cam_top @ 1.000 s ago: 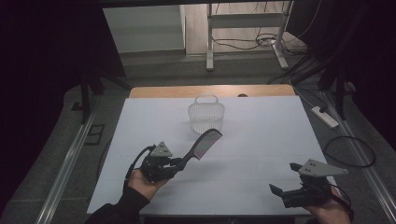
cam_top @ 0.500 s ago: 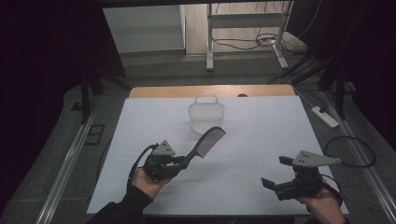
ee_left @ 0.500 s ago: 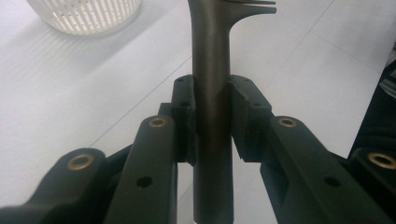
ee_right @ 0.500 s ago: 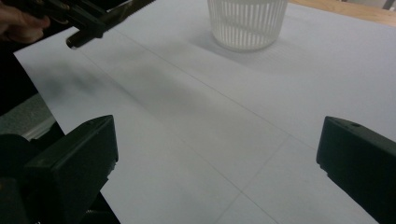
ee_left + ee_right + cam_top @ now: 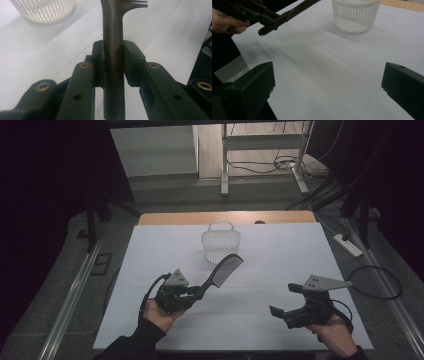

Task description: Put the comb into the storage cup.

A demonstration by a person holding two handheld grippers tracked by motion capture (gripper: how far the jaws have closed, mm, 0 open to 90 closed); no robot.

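comb (image 5: pixel 113 37) teeth cut off at top edge; basket (image 5: pixel 43 10) rim cropped

1 black comb (image 5: pixel 223 272), 1 white slatted basket (image 5: pixel 221 241), 2 claws, left claw (image 5: pixel 199 293), right claw (image 5: pixel 282 300), 1 table (image 5: pixel 280 255)

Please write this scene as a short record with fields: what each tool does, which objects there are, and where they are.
left tool: shut on the comb handle, held above the table
comb: black, teeth end points toward the basket
right tool: jaws open, nothing between them
basket: white, slatted, upright at the far middle of the table
table: white surface, wooden strip at far edge
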